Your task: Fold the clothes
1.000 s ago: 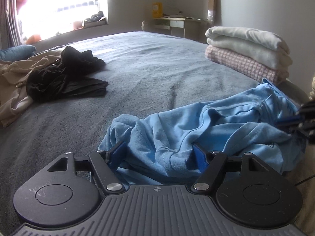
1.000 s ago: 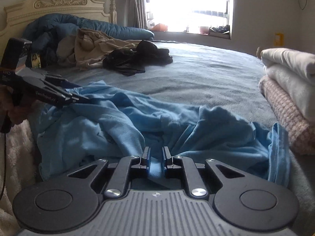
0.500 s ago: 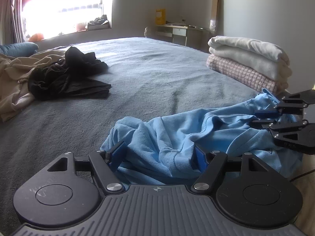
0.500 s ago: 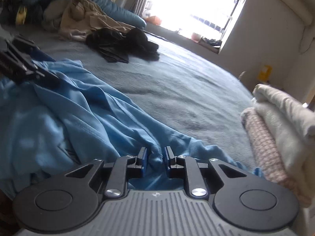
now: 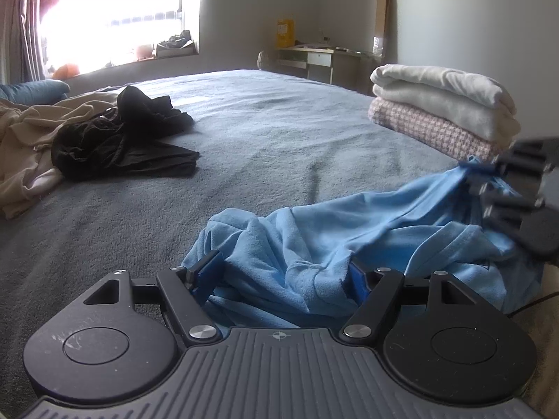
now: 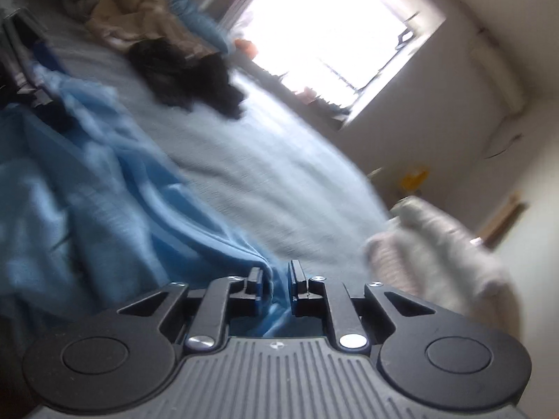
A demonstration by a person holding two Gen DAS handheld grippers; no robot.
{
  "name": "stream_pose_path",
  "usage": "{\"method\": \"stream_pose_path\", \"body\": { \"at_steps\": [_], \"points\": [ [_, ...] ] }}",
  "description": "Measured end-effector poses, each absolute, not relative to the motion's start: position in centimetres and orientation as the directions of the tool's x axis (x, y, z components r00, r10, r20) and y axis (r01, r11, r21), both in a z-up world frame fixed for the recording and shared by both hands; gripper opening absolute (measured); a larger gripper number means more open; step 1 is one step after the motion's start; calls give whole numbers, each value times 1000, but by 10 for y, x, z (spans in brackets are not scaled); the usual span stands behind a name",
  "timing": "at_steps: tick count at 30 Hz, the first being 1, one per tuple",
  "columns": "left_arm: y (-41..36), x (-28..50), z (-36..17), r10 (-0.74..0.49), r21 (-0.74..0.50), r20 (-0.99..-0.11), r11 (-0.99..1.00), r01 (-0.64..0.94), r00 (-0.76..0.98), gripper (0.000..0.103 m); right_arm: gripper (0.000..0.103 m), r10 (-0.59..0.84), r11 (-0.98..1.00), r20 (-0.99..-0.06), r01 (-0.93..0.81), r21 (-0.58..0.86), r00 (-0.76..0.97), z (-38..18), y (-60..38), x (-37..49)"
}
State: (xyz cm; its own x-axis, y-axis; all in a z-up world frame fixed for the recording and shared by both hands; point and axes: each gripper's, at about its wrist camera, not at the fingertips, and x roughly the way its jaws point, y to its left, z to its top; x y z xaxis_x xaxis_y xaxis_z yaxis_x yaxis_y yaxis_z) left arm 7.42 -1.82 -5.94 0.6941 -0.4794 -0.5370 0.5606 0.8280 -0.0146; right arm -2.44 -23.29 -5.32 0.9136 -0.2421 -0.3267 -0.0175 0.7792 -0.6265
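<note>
Right gripper [image 6: 276, 288] closing on blue garment [image 5: 314, 244]; left gripper [image 5: 283, 272] gapes around it.

Soft matt blue garment [image 5: 314, 241]; seemingly napped bedspread [image 5: 262, 132].

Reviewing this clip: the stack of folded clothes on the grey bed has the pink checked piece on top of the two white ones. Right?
Not quite. In the left wrist view the pink checked piece lies at the bottom of the stack, under the two white folded pieces, on the grey bed.
</note>
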Motion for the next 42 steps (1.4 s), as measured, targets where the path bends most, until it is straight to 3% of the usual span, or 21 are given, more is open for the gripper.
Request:
{"method": "stream_pose_path", "body": {
  "at_steps": [3,6,12,14,17,21,30,35,42],
  "points": [
    [-21,73,-58,-460,18,-524,835,549,717,72,8,-227,840,-252,58,-539,941,-24,-241,-35],
    [-25,70,-54,-439,54,-497,845,532,749,72,8,-224,825,-164,97,-557,961,-9,-236,-47],
    [-35,72,-45,-380,106,-434,879,465,817,72,8,-202,815,-82,121,-567,976,3,-228,-62],
    [-45,77,-50,-326,166,-462,882,441,825,72,8,-213,812,-55,146,-565,975,5,-228,-64],
    [-51,89,-62,-275,164,-553,889,426,787,72,8,-232,822,-48,169,-544,972,11,-234,-67],
    [-34,94,-57,-250,55,-548,942,332,798,72,8,-255,815,-45,189,-548,966,13,-240,-68],
    [2,82,26,-159,-104,-321,986,132,934,72,8,-284,790,-5,231,-568,959,19,-248,-57],
    [-2,70,63,-110,-109,-193,990,91,975,72,8,-284,774,104,292,-561,953,54,-246,-57],
    [11,21,148,-81,-147,101,985,95,992,73,8,-234,793,304,362,-490,924,144,-247,-80]
  ]
}}
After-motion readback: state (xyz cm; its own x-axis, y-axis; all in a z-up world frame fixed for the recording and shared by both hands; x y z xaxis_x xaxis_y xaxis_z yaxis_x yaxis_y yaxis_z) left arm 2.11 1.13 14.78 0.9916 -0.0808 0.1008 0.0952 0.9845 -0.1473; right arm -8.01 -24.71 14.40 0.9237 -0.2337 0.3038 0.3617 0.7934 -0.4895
